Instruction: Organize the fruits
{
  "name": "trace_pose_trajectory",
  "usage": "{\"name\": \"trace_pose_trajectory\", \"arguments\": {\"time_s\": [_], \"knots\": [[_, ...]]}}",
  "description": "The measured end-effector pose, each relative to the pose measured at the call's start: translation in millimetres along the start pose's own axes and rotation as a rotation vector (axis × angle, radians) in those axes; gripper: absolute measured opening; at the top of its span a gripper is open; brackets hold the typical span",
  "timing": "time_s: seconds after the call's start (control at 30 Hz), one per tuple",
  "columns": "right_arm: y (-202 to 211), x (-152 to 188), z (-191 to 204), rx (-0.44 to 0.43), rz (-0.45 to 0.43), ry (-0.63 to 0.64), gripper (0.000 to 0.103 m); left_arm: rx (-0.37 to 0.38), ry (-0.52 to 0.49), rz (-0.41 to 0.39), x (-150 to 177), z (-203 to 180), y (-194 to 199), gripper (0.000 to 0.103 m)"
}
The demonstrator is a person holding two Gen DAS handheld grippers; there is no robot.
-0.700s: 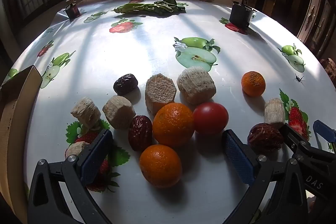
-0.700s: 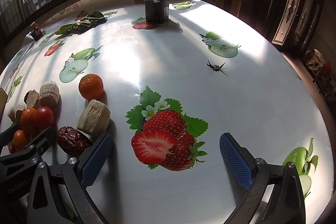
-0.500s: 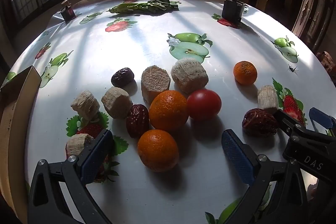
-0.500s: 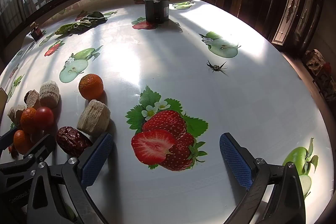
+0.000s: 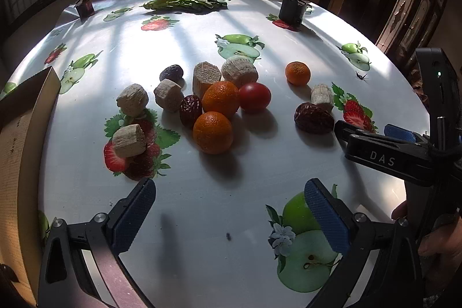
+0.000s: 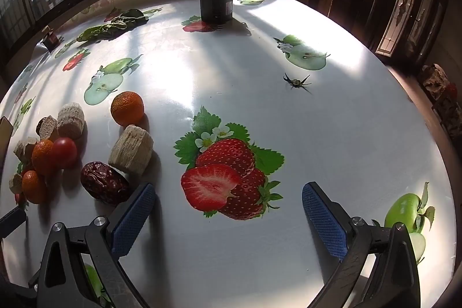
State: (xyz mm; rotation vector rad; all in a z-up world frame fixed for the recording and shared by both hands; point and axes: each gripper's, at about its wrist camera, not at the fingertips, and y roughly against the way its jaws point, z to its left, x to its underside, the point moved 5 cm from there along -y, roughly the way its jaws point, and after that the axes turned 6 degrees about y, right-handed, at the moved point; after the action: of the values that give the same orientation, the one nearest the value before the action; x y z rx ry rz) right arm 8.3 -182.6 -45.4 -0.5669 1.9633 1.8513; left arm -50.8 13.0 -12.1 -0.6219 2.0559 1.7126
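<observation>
Both grippers, left (image 5: 229, 217) and right (image 6: 228, 217), were held apart, empty; the date (image 6: 104, 182) could be bumped away.

The worktop (image 5: 121, 54) has a glossy, smooth cover, probably plastic film, with printed fruit that reflects the window light. The oranges (image 5: 221, 99) in the centre of the left view have a dimpled, slightly shiny peel; the tomato (image 5: 254, 96) beside them is smooth and glossy. The dates (image 5: 314, 118) look wrinkled with a dull shine. The beige chunks (image 6: 131, 149) are rough, fibrous and matt. At the left edge, the cardboard box (image 5: 17, 140) is matt brown paper. The left hand-held gripper (image 5: 231, 217) has black matt plastic arms, blue knurled pads (image 5: 326, 218) and metal screws.
</observation>
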Motion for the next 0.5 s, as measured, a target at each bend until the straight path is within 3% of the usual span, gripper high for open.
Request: {"name": "trace_pose_trajectory", "arguments": {"time_s": [0.2, 0.33, 0.5], "knots": [[14, 11, 9, -0.042, 0.01, -0.02, 0.102, -0.083, 0.038, -0.2, -7, 28, 68, 0.096], [51, 22, 19, -0.087, -0.084, -0.084, 0.102, -0.117, 0.068, -0.315, -9, 46, 102, 0.096], [99, 32, 39, -0.105, -0.214, -0.096, 0.102, -0.177, 0.08, -0.359, -12, 59, 121, 0.096]]}}
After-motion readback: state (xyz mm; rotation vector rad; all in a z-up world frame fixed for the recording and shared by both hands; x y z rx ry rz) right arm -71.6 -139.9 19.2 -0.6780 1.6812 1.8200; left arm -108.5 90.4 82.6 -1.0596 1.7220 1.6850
